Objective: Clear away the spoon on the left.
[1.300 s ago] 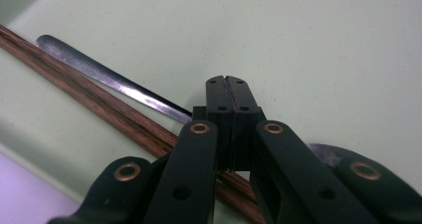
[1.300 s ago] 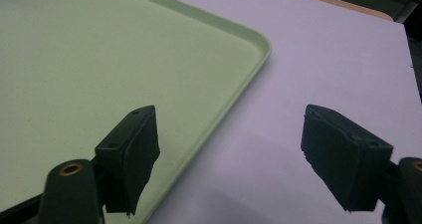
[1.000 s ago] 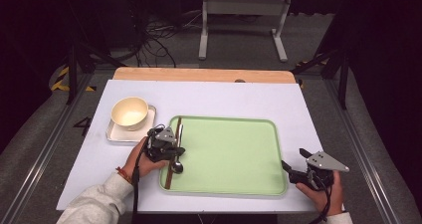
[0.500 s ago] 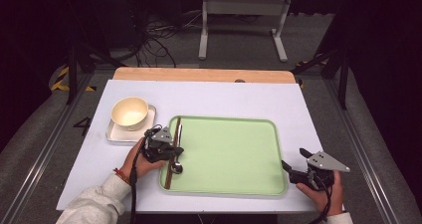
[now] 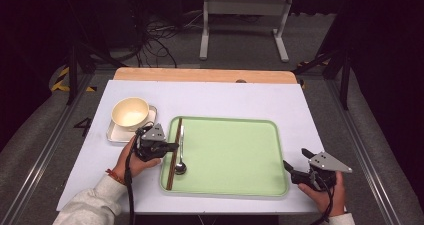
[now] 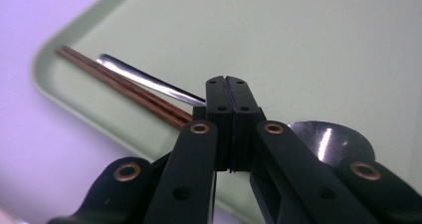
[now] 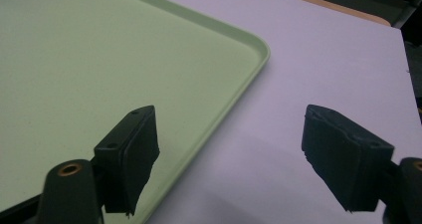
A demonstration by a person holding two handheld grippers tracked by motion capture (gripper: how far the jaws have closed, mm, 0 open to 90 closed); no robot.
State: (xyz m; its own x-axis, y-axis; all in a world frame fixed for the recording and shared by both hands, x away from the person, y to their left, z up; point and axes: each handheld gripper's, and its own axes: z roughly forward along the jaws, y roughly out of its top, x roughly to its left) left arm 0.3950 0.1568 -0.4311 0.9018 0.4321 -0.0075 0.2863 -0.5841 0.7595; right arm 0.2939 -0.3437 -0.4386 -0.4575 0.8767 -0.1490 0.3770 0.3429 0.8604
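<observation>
Behind the clenched, empty left gripper [image 6: 230, 84], the spoon [image 6: 149, 80] handle is partly hidden beside the chopsticks [image 6: 124, 87], while the right gripper [image 7: 229, 149] stays released near the tray [image 7: 251, 69] corner.

The table [image 5: 220, 97] is evenly and brightly lit from above, while the floor and room behind it sink into near darkness. Shadows on the tabletop are soft and short. In the left gripper view the spoon [image 6: 328, 139] carries bright streaks of glare, and the near black jaws are soft and out of focus. The right gripper view is slightly grainy, with the tray [image 7: 99, 59] sharp.
</observation>
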